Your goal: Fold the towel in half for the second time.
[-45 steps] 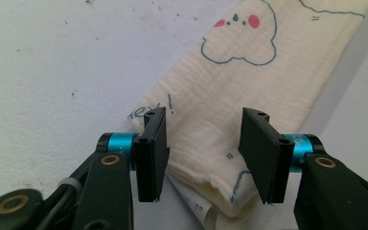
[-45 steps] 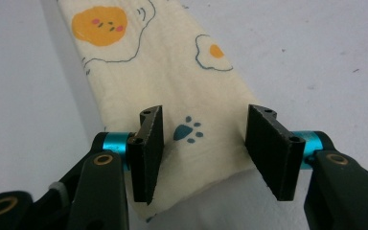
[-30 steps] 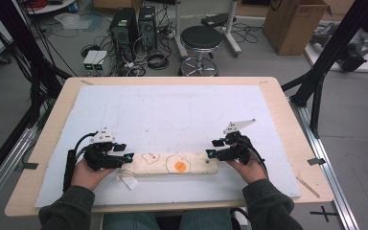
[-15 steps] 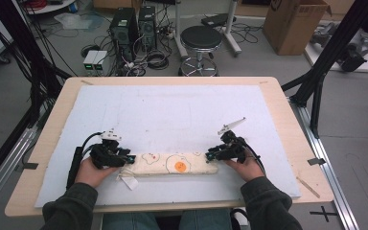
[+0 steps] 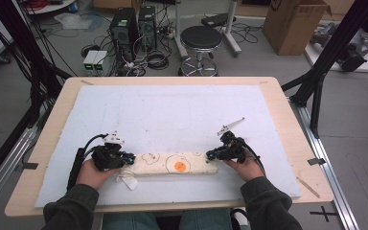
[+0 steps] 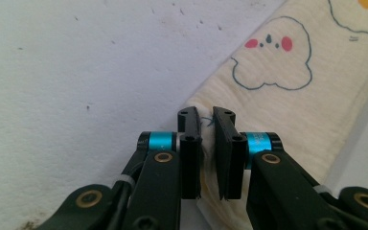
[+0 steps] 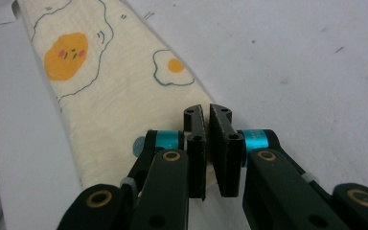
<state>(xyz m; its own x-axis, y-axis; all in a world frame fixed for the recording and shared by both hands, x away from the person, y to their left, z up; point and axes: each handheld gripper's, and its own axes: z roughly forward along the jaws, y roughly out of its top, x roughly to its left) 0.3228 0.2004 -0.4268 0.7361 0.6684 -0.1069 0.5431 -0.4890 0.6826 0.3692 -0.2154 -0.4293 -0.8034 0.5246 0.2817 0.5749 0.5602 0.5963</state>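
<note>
Counted, high view unless noted:
- 1 folded cloth (image 5: 177, 164) w/ egg prints, on 1 white mat (image 5: 172, 115) over 1 wooden table (image 5: 287, 110).
- 2 grippers: left gripper (image 5: 127, 158), right gripper (image 5: 211, 154); 2 black jaws each.
- 2 hands, 2 dark sleeves.
- Prints in right gripper view: 2 fried eggs w/ orange yolks; left gripper view: 1 white cloud-like face.
- Floor behind: 1 round stool (image 5: 201, 38), 2 PC towers (image 5: 134, 24), 1 cardboard box (image 5: 294, 24).

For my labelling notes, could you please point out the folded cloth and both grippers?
folded cloth (image 5: 172, 164): high view, middle of its printed top.
left gripper (image 6: 207, 125): left gripper view, between the fingertips.
right gripper (image 7: 207, 123): right gripper view, between the fingertips.
</note>
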